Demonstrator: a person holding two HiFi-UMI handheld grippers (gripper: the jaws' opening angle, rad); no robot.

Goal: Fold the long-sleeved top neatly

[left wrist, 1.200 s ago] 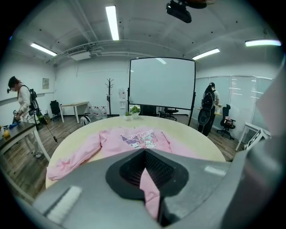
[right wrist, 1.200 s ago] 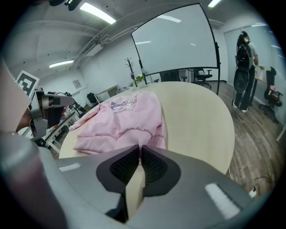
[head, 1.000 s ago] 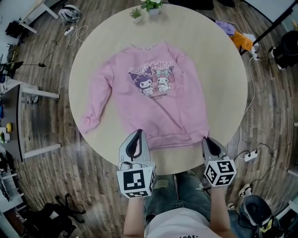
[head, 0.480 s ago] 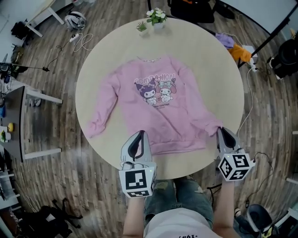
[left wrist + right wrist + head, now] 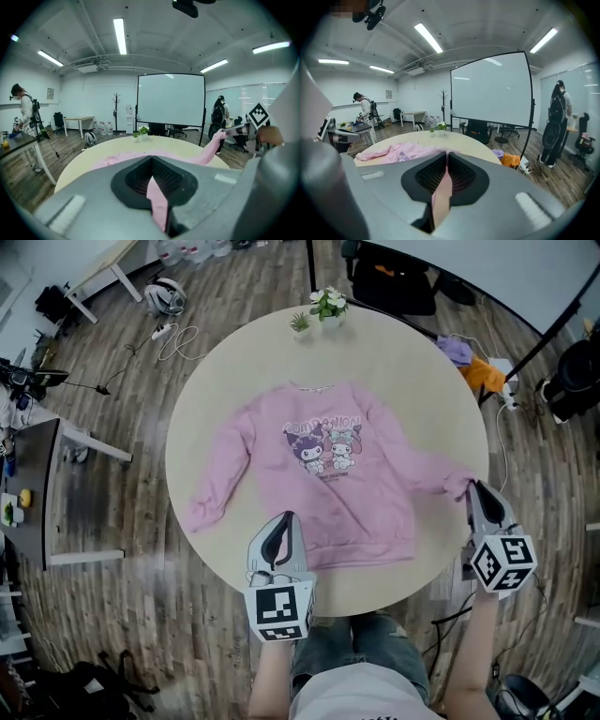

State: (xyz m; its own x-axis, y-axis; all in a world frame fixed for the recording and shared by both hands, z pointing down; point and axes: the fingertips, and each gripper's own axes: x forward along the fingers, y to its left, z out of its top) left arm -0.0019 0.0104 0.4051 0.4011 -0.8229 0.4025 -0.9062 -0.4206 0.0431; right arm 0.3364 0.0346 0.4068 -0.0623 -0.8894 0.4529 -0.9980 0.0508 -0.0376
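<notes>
Pink long-sleeved top (image 5: 328, 474) lies face up and spread flat in the middle of the round table (image 5: 412, 371). Cartoon print with two characters on the chest; neckline toward the table's far edge, hem at the near edge.

One sleeve lies slack toward the table's left edge, cuff just inside the rim. The other sleeve is drawn out straight to the right edge.

Left gripper (image 5: 278, 531) is at the table's near edge, jaws closed on a fold of the hem; pink cloth shows between them in the left gripper view (image 5: 157, 197).

Right gripper (image 5: 480, 495) is at the table's right edge, jaws pinched on the sleeve cuff (image 5: 440, 197).

Containers: two small pots at the table's far edge. The white pot (image 5: 330, 319) holds a plant with pale flowers; the smaller pot (image 5: 300, 331) beside it holds a green sprig.

On the floor past the table's far right: orange and purple cloth (image 5: 473, 367).
</notes>
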